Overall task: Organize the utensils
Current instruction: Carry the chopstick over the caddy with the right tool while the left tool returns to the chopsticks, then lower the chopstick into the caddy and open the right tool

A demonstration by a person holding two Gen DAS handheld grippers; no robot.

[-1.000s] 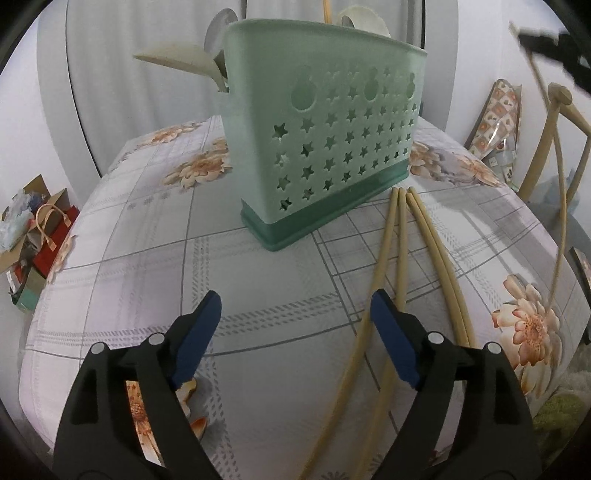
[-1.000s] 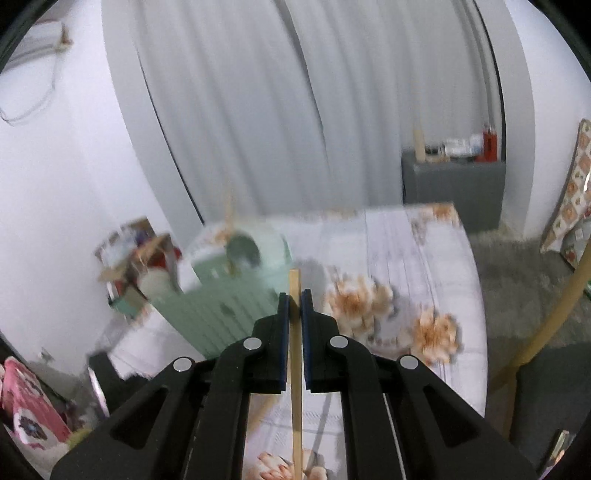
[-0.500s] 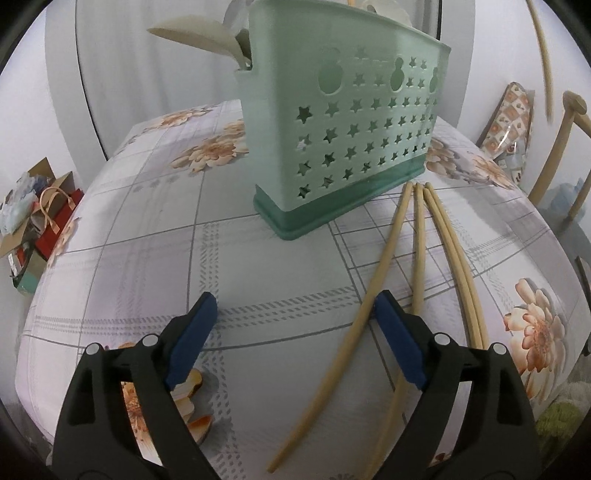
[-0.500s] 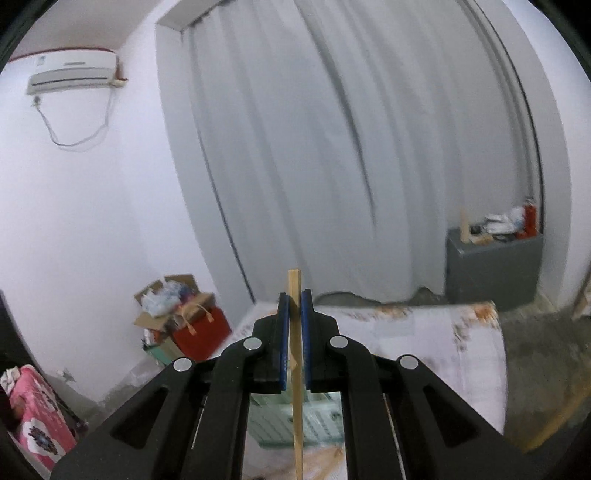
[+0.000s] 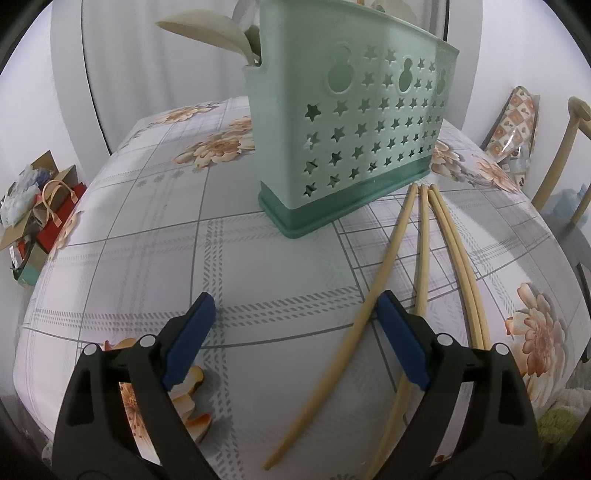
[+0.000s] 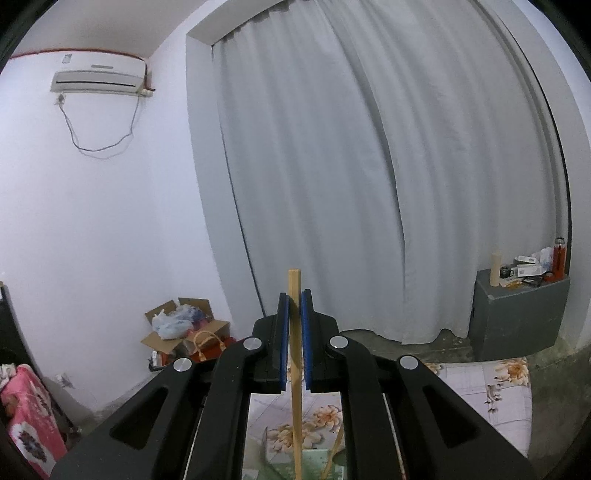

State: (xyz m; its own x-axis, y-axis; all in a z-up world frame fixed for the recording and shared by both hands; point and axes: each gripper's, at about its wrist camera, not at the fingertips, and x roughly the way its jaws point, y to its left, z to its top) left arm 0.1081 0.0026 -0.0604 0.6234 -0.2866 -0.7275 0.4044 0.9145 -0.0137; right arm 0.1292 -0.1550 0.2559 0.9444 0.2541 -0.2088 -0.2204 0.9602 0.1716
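While the right tongs (image 6: 294, 339) carry one chopstick (image 6: 295, 369) upright, clamped tight between the blue pads, the job is to lower it into the holder without knocking anything. Under it lies the flowered tabletop (image 5: 147, 236), and on it stands the green holder (image 5: 351, 140) with star-shaped holes, spoons (image 5: 207, 35) already poking out at one end. In the right wrist view the holder's open top (image 6: 314, 461) shows just below the stick's lower end, with another stick (image 6: 334, 454) leaning inside. Best to bring the tip over a free slot, keep the stick near vertical, and ease off only once the tip is well inside, or it may tip out or catch the rim.

Four more chopsticks (image 5: 423, 258) lie side by side on the tabletop, their far ends close to the holder's base. The left tongs (image 5: 295, 332) hang above them, jaws just been opening, now spread wide with nothing gripped; the nearest stick (image 5: 354, 325) passes under the gap. Taking that one alone, near its middle, should keep the others from rolling.
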